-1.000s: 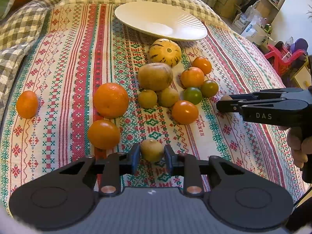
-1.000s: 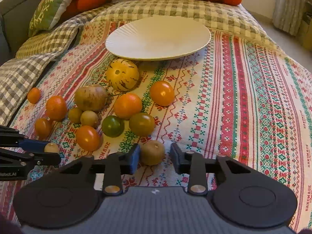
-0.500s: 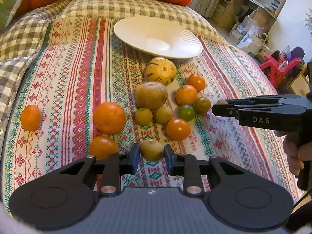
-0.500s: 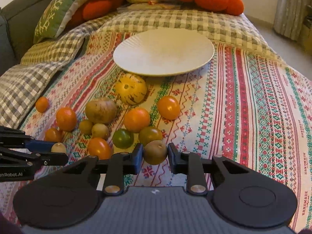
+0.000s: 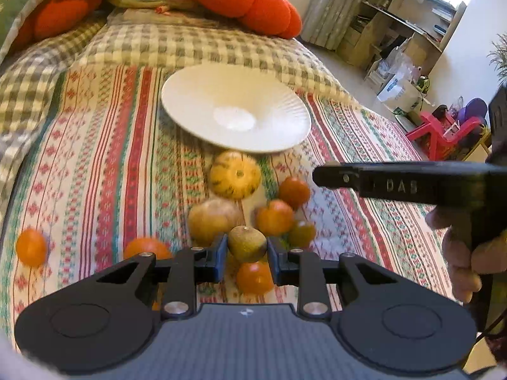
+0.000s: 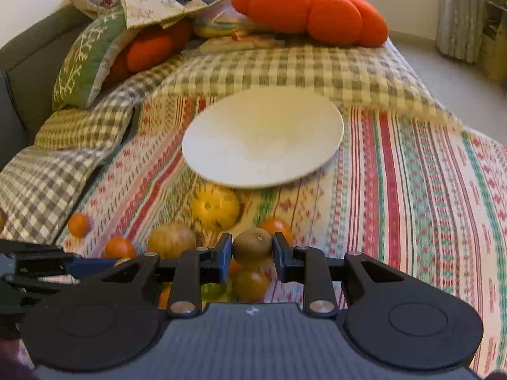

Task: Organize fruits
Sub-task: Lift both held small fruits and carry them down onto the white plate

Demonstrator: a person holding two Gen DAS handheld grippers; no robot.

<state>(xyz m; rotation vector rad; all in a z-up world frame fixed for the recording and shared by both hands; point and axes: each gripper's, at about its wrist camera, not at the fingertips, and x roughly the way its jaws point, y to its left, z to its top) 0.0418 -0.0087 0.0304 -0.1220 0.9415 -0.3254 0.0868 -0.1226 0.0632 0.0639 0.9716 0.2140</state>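
The work surface is a bed or sofa covered by a striped embroidered cloth (image 5: 104, 145), with a gingham blanket (image 6: 285, 66) behind it and orange pumpkin-shaped cushions (image 6: 310, 12) at the far edge. Shelving and a red plastic chair (image 5: 440, 133) stand in the room to the right. A white ribbed plate (image 5: 236, 117) lies on the cloth; just in front of it sits a loose cluster of fruit — a striped yellow melon (image 5: 235, 175), a tan round fruit (image 5: 214, 220), several oranges and tomatoes. The left gripper (image 5: 247, 255) is raised above the cluster, its blue pads clamped on a small brown kiwi (image 5: 247, 243). The right gripper (image 6: 252, 255) is level with it, pointing toward the plate, and grips a second brown kiwi (image 6: 252, 246) between its pads. A bare hand (image 5: 465, 253) holds the right gripper's handle.
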